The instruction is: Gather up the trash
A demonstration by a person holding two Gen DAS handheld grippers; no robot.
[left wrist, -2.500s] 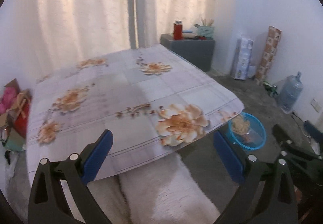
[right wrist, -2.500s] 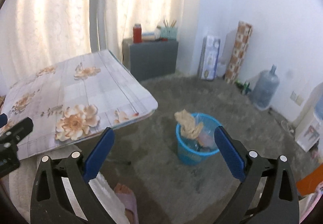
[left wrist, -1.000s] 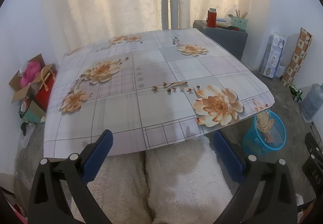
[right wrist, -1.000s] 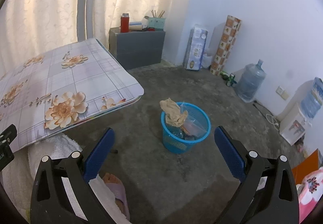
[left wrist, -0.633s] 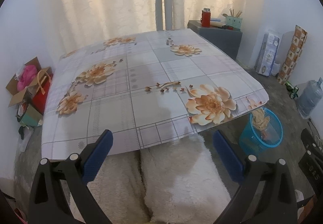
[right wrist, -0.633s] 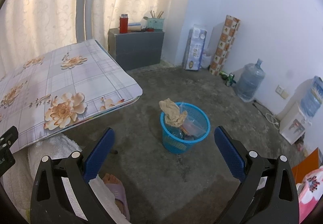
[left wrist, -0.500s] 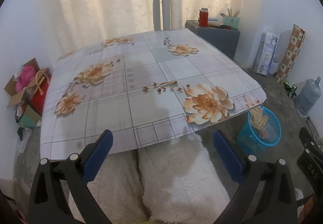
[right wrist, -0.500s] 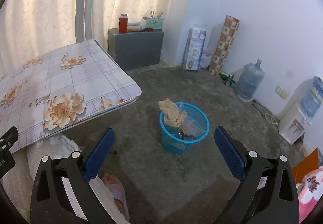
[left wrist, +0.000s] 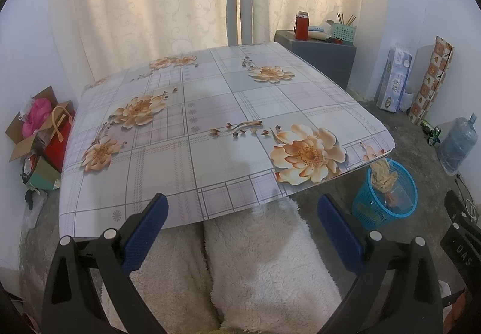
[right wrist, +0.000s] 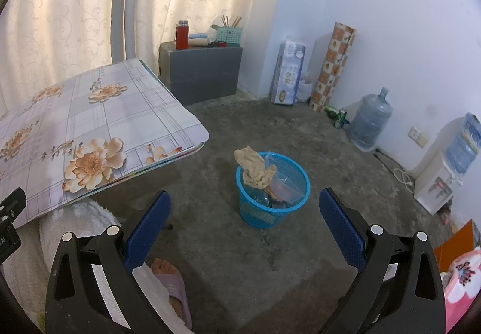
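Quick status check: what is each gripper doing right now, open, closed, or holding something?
Left gripper: open, holding nothing.
Right gripper: open, holding nothing.

Basket [right wrist: 272, 210] on floor [right wrist: 300, 135] just right of desk [left wrist: 210, 129] corner, crumpled rag [right wrist: 254, 167] draped over its rim; cabinet [right wrist: 201, 72] behind desk; water jug [right wrist: 369, 123] by right wall.

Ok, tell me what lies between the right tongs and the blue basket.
Only bare concrete floor. In the right wrist view the open right tongs hang over it, with nothing before the blue basket.
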